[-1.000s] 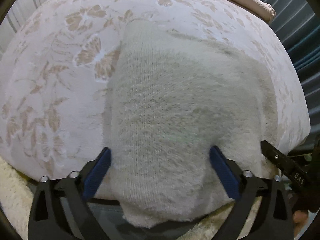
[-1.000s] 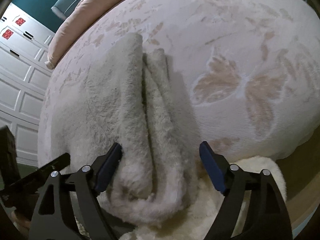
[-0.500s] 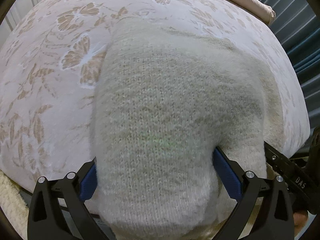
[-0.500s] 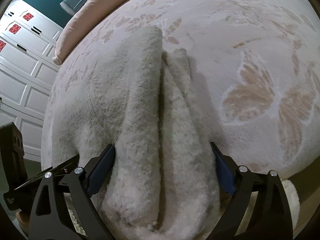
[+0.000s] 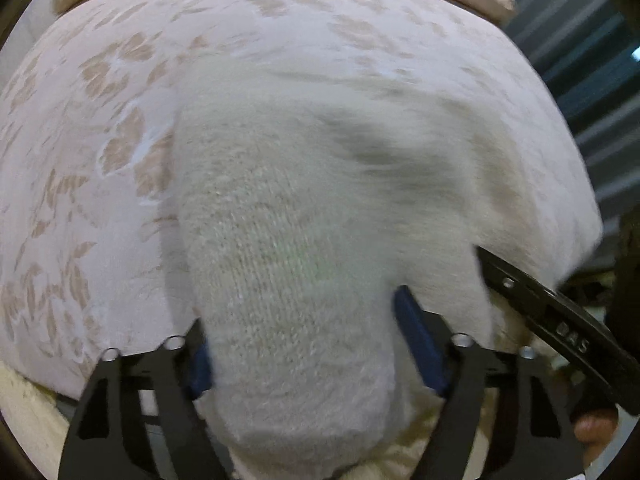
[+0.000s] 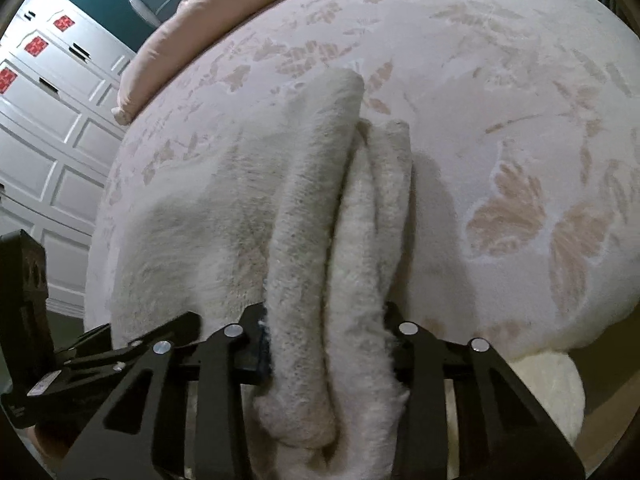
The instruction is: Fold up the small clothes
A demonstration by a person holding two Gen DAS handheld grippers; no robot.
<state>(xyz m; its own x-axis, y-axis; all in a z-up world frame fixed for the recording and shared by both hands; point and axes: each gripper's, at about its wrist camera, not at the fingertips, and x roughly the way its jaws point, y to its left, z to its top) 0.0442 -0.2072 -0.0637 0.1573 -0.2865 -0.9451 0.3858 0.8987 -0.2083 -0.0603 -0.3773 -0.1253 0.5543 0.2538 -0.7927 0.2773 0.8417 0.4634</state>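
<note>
Right wrist: both closing tools, right tool (image 6: 326, 354) and left tool (image 5: 316, 350), seemingly clench the sweater (image 6: 304, 248) on the bedspread (image 6: 500, 92).

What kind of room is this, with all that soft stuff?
Most likely a bedroom. A bed with a leaf-patterned cover fills the view, a pink pillow or bolster lies at its far end, and white panelled wardrobe doors stand beside it.

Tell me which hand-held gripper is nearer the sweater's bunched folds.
Right: the right hand-held gripper is closing on the bunched folds; the left hand-held gripper is closing on flat knit beside them.
</note>
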